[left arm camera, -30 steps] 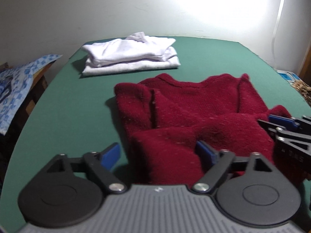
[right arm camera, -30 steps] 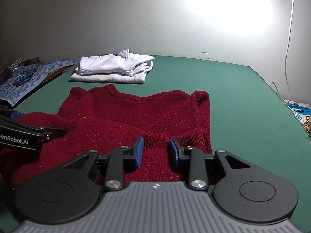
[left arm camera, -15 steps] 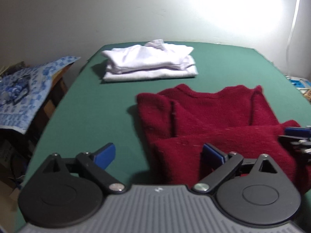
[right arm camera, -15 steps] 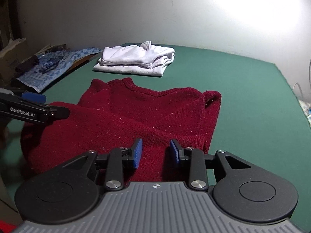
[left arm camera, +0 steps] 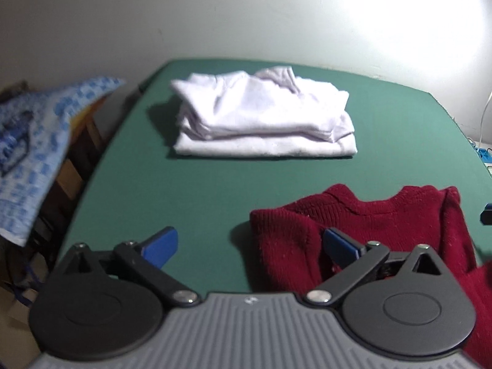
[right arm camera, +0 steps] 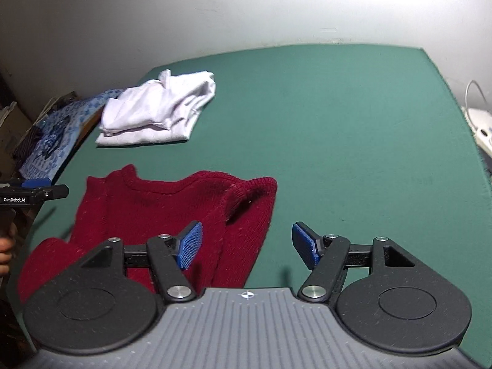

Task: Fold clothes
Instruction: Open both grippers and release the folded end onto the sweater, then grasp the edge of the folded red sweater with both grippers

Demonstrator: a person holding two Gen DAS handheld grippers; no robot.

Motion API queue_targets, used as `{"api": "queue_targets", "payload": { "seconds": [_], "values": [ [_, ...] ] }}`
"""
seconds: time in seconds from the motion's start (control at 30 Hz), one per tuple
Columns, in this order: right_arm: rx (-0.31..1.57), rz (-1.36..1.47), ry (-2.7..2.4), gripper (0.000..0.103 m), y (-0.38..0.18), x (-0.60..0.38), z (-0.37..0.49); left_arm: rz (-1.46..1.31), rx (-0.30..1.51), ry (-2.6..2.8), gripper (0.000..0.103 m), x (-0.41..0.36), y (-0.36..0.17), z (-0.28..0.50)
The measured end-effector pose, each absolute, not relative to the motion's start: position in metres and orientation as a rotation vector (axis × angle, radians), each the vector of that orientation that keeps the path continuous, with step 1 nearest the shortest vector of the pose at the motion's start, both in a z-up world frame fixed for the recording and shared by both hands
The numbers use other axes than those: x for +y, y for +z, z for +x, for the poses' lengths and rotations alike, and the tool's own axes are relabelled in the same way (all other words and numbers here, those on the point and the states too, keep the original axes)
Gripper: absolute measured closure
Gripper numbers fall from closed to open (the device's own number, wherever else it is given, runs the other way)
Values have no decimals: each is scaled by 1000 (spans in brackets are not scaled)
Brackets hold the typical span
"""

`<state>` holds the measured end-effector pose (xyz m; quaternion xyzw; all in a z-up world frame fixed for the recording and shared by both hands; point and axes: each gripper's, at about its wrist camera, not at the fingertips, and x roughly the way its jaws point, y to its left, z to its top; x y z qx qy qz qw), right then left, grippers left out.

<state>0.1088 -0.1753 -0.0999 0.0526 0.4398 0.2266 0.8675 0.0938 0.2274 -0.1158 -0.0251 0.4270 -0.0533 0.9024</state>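
Red sweater lies folded at the lower left of the right wrist frame, on the green surface; its near end is cut off behind your right gripper, fingers apart and empty. Your left gripper also stands spread wide. Open green fills the right half. One white stack sits beyond; how many garments it holds is unclear.

Dim room; a bright glare blooms on the wall at upper right. The folded white clothes cast a soft shadow leftward. Fisheye bending curves the green table edges, and the left view's margins smear
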Motion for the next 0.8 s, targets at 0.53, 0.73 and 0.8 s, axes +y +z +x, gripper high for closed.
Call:
{"api": "queue_targets", "payload": {
  "seconds": [0.53, 0.73, 0.8],
  "values": [
    [872, 243, 628, 38, -139, -168, 166, 8, 798, -275, 1, 211, -161, 122],
    [817, 373, 728, 41, -151, -188, 173, -22, 799, -339, 2, 211, -160, 119],
    [836, 420, 740, 58, -155, -192, 175, -46, 802, -372, 2, 210, -159, 116]
  ]
}}
